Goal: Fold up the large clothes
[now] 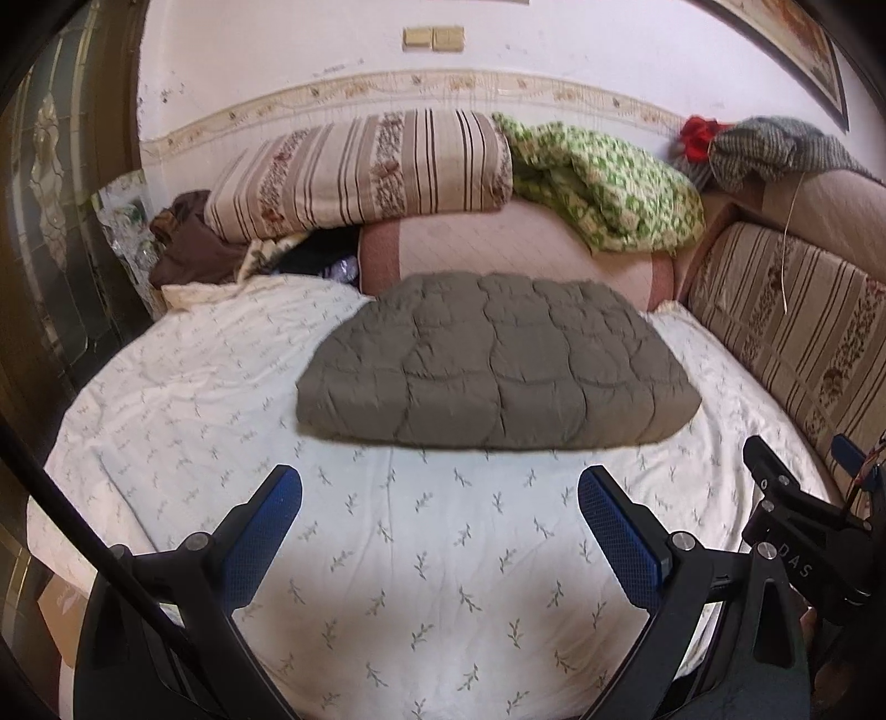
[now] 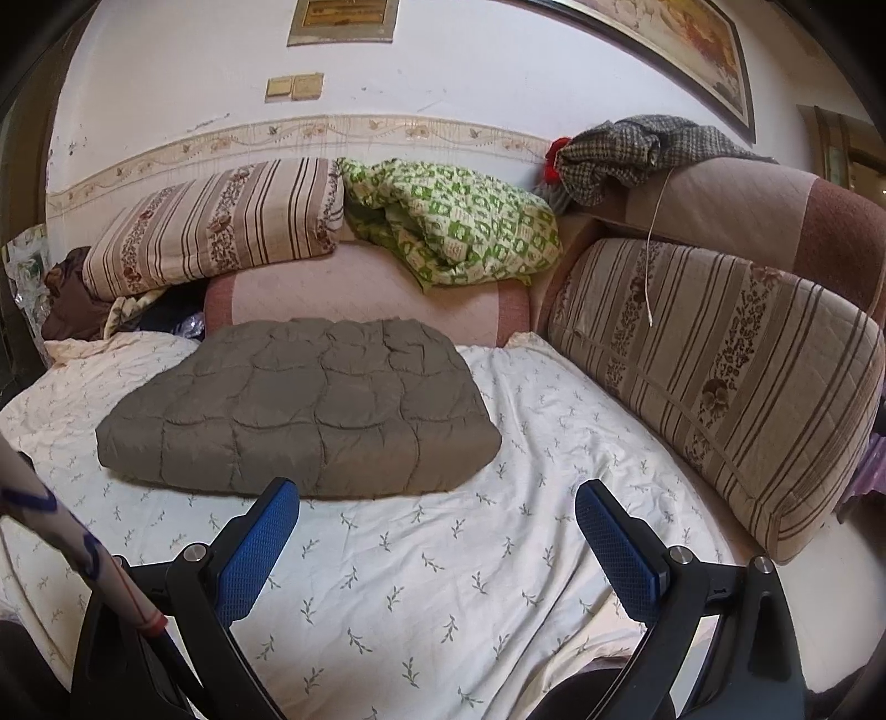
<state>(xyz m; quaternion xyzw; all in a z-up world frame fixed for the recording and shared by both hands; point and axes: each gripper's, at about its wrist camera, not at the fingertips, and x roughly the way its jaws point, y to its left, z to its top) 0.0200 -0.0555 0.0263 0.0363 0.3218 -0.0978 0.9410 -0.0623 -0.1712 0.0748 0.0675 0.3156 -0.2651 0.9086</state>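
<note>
1 folded grey quilted jacket (image 1: 495,363) lies on 1 sheet (image 1: 387,554); 2 grippers, left (image 1: 440,526) and right (image 2: 437,540), gape empty.

You have open sheet (image 1: 421,531) at lower centre; the folded quilted garment (image 1: 493,360) blocks mid-frame, the striped cushion (image 2: 720,387) walls the right.

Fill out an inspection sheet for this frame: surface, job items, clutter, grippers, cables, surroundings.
Surface: cream leaf-print sheet, lightly wrinkled.
Job's things: grey quilted jacket lies folded into a flat bundle on the sheet.
Clutter: green patterned blanket, striped cushion, brown garment, checked garment behind it.
Grippers: left gripper and right gripper open, empty, short of the jacket.
Cables: thin white cord hangs over the sofa back.
Surroundings: wall switches, framed picture.
</note>
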